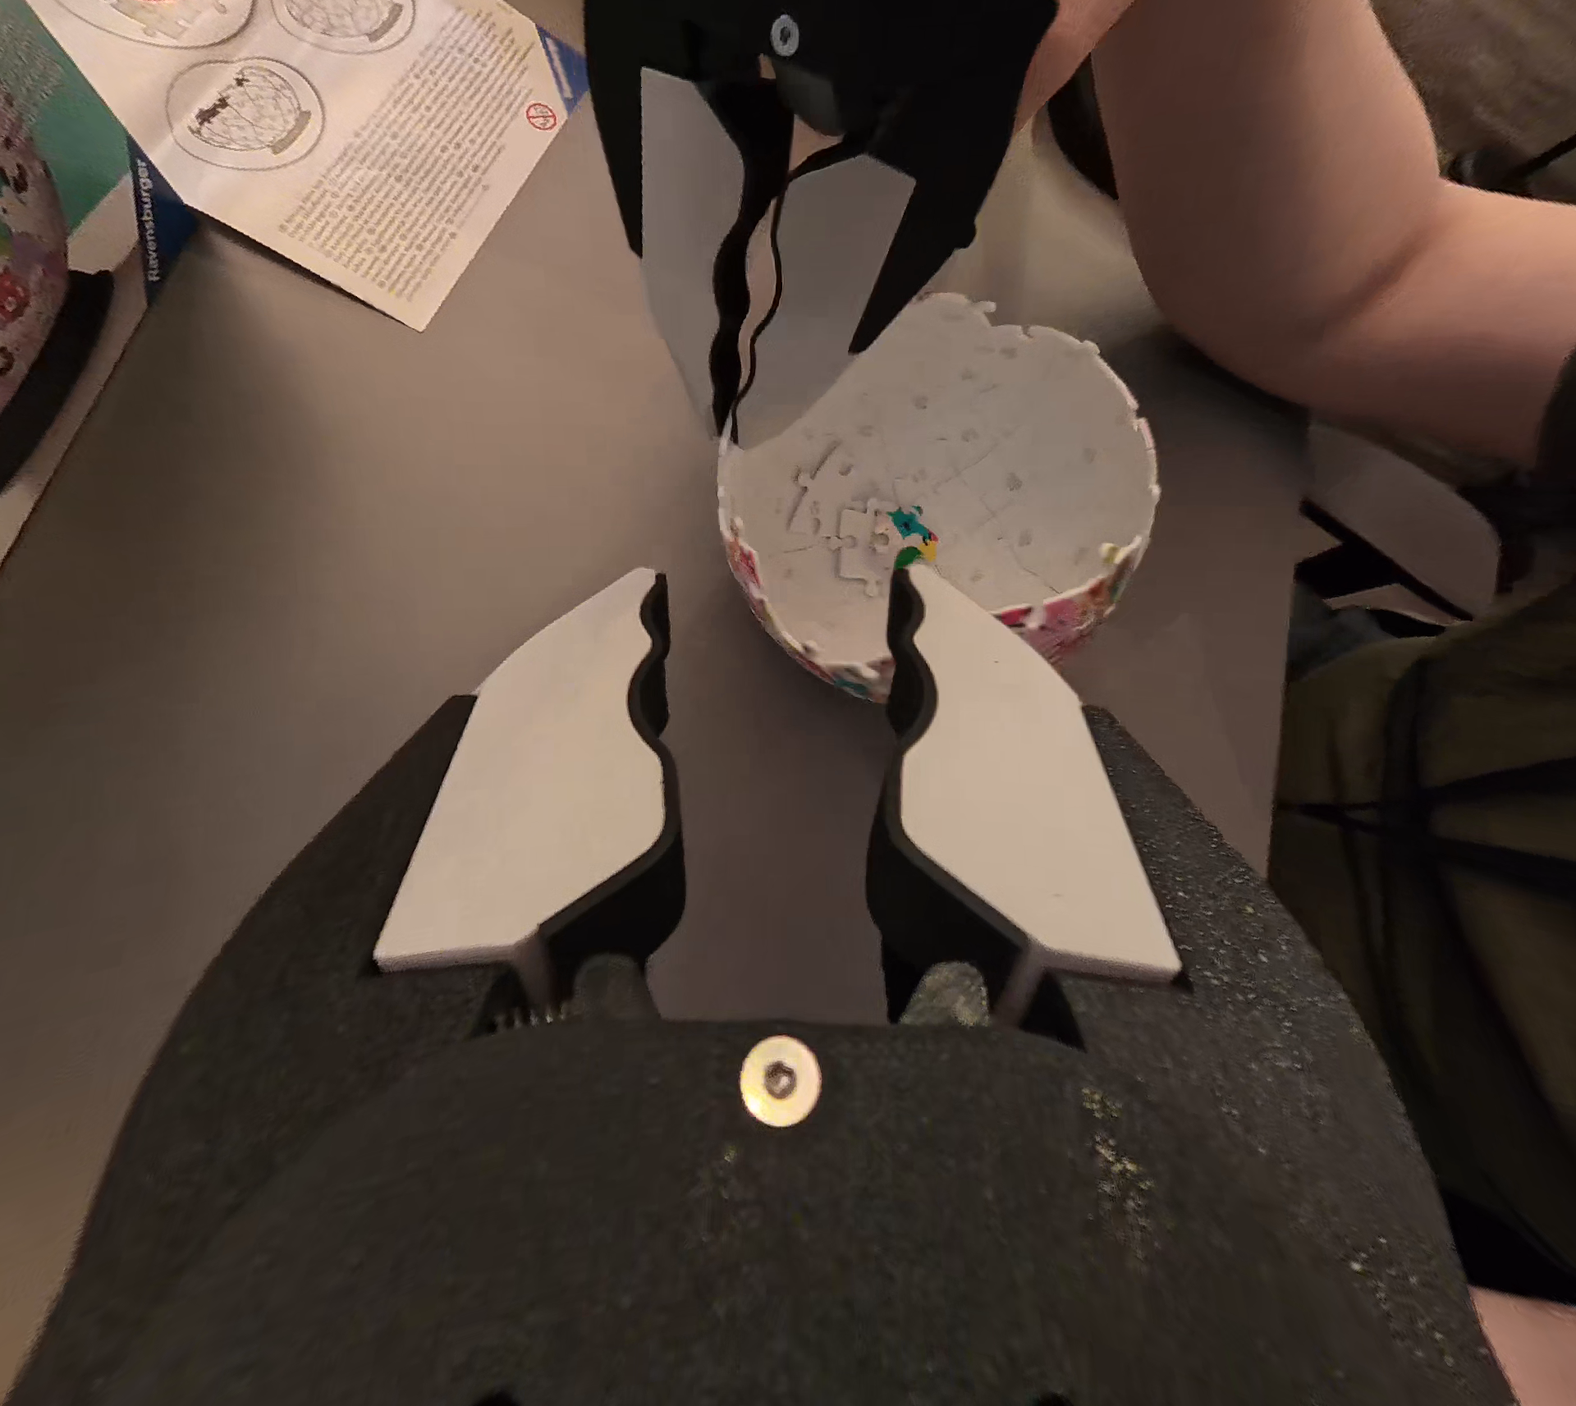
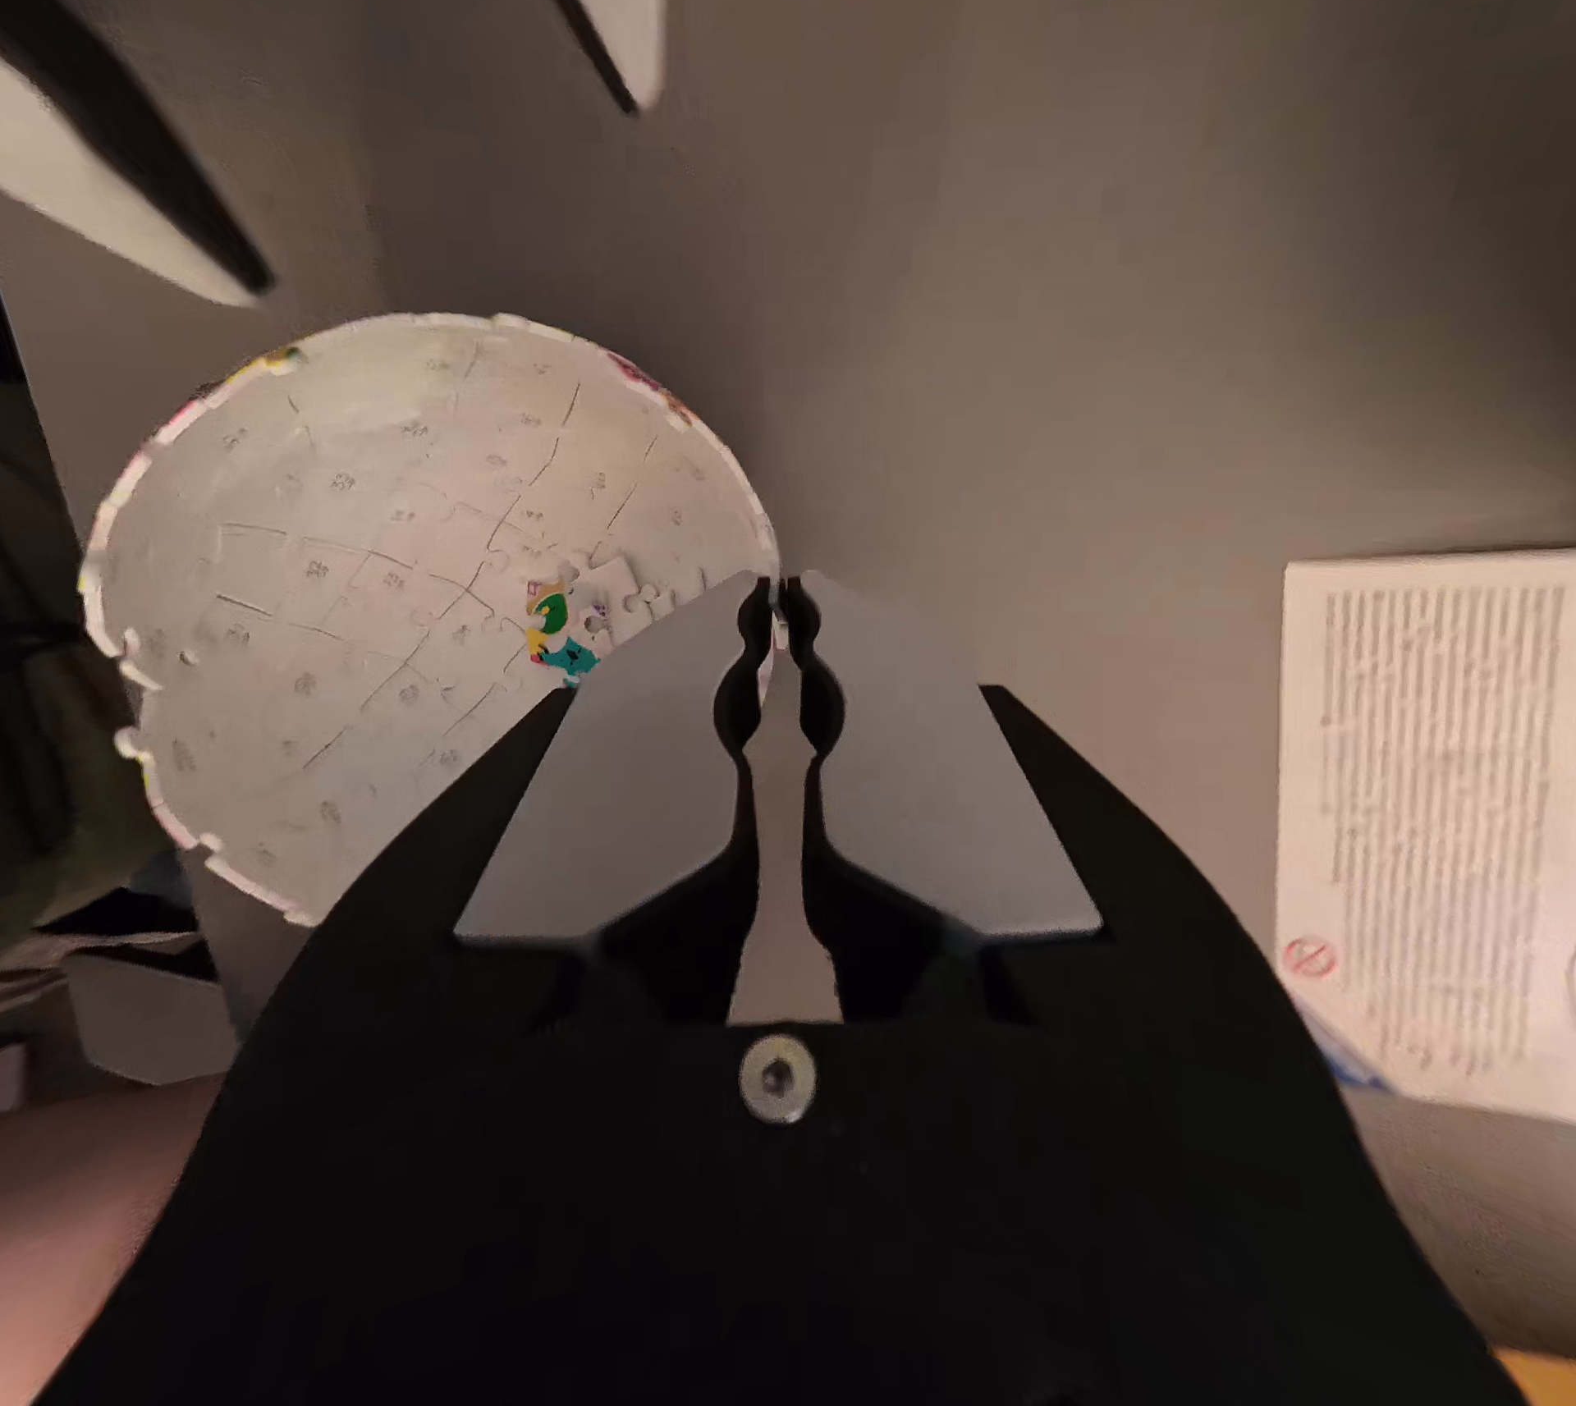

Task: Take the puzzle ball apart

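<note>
While right gripper (image 2: pixel 778 585) pinches its rim, puzzle ball (image 1: pixel 955 461) half gapes upward.

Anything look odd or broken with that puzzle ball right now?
Only a half shell of the ball remains, open like a bowl, with loose pieces lying inside. The right gripper pinches its jagged rim.

grey table (image 1: pixel 341 512) | puzzle-ball half (image 1: pixel 981 444) | instruction sheet (image 1: pixel 341 86) | box (image 1: pixel 102 171)
</note>
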The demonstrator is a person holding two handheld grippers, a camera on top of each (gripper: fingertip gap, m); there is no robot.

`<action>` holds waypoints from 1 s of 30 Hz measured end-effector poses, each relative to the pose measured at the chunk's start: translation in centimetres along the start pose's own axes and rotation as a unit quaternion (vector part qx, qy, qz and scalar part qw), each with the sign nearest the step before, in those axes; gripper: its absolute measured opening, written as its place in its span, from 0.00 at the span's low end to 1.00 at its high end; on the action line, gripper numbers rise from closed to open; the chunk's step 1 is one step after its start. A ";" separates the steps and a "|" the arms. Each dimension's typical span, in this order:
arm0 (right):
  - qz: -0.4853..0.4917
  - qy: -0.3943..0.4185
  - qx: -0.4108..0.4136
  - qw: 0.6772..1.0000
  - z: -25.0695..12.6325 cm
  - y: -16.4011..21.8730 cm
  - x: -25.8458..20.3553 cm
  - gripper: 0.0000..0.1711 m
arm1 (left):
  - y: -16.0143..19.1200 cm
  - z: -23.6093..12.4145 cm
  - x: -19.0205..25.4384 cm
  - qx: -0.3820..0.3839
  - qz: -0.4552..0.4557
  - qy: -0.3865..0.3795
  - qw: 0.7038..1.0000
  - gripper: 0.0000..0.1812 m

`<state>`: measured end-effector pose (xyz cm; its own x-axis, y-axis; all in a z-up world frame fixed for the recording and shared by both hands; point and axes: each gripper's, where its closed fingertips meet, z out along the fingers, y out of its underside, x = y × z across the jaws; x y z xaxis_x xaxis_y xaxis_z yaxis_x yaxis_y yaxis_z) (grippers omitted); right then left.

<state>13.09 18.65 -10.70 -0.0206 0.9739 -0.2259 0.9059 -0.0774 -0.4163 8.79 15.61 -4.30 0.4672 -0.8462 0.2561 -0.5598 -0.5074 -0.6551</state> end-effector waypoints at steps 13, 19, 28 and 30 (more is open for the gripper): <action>0.005 0.049 -0.001 0.999 -0.9 0.2 0.2 0.16 | 0.3 -0.9 2.1 -0.022 0.018 -0.002 1.000 0.32; -0.148 0.042 0.055 0.987 -1.1 -2.3 -1.6 0.16 | 0.6 -0.7 2.5 -0.028 0.017 -0.004 0.999 0.34; -0.221 -0.013 0.112 0.969 -1.3 -4.2 -2.4 0.13 | -0.6 -1.8 4.9 0.175 0.081 -0.093 0.977 0.45; -0.217 -0.023 0.163 0.962 -2.4 -5.0 -2.0 0.13 | 0.2 -1.5 5.6 0.230 0.100 -0.115 0.961 0.56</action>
<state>9.64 17.62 -6.07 -0.3930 0.9195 -0.0045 0.6271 0.2644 -0.7327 10.32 10.50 -1.90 0.5502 -0.8342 -0.0378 -0.3170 -0.1667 -0.9337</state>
